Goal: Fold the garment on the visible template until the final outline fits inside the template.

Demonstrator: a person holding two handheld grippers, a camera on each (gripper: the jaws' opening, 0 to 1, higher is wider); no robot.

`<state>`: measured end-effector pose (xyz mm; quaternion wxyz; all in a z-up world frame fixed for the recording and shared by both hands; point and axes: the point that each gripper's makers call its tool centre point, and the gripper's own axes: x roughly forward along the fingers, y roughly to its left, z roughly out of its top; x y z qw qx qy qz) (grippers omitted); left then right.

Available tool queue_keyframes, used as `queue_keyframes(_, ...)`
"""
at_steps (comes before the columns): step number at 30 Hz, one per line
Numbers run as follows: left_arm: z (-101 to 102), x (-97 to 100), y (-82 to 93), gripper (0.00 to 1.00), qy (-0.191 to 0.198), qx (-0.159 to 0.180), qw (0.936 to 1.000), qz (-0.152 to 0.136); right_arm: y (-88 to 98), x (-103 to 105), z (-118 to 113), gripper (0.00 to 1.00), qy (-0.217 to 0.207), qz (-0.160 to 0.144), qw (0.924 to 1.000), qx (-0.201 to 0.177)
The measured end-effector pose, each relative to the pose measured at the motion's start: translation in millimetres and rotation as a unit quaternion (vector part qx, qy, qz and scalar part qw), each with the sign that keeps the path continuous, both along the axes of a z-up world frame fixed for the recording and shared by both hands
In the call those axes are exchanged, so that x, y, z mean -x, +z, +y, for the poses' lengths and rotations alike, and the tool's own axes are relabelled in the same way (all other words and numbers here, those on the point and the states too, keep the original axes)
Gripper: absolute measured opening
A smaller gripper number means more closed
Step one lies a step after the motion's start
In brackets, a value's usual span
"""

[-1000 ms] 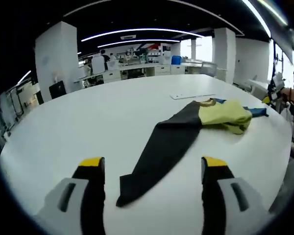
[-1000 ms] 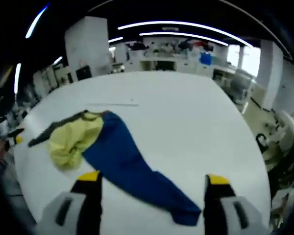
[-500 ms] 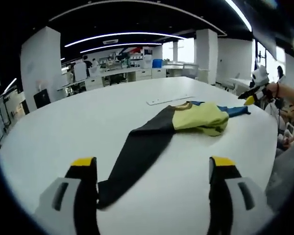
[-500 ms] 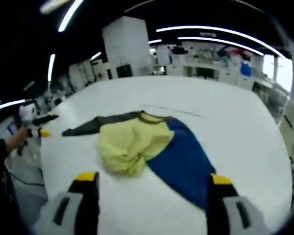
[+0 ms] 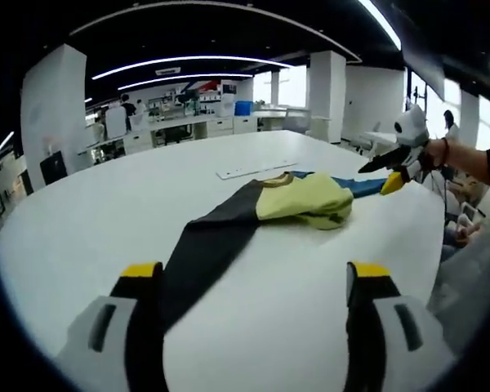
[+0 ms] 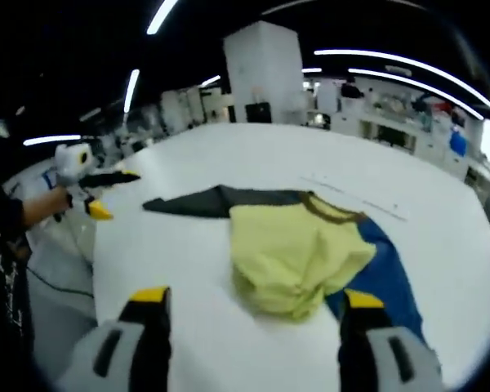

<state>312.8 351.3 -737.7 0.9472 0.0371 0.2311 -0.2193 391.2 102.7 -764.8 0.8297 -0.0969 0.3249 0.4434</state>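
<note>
1. Nearest in the left gripper view, the left gripper stands with its two yellow-tipped jaws wide apart and nothing between them; the tip of the garment's black sleeve runs down behind the view's left jaw.
2. In the right gripper view, the right gripper also has two yellow-tipped jaws spread wide and empty, hovering over the white table just short of the cloth.
3. One garment lies on the table: a bunched yellow body, one black sleeve and one blue sleeve stretched out to opposite sides, a brown collar at the far edge.
4. In the right gripper view the yellow bunch sits between and just beyond the jaws, its near edge close to the right-hand jaw tip; the blue sleeve passes behind that jaw.
5. Beyond the collar, one thin pale strip lies flat on the table.
6. At the table's edge, each view shows the other gripper held in a person's hand.
7. Farthest back is an open office with white pillars, desks and ceiling light strips.
</note>
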Motion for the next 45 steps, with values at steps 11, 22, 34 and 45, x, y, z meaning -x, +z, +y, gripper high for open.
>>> queue_keyframes(11, -22.5, 8.4, -1.2, 0.86, -0.02, -0.002, 0.9998, -0.002, -23.0, 1.5, 31.0, 0.57, 0.026, -0.049, 0.9968, 0.057)
queue_keyframes(22, -32.1, 19.1, -12.5, 0.86, -0.021, 0.015, 0.9996, 0.006, -62.7, -20.6, 39.7, 0.4, 0.006, -0.045, 0.9942, 0.098)
queue_keyframes(34, -32.3, 30.4, -20.3, 0.84, -0.029, -0.003, 0.9994, 0.021, -86.8, -31.1, 44.2, 0.34, -0.012, -0.012, 0.9936, 0.112)
queue_keyframes(45, -40.6, 41.6, -28.3, 0.8, -0.04, 0.001, 0.9988, 0.028, -74.3, -37.6, 36.1, 0.04, -0.031, 0.012, 0.9944, 0.101)
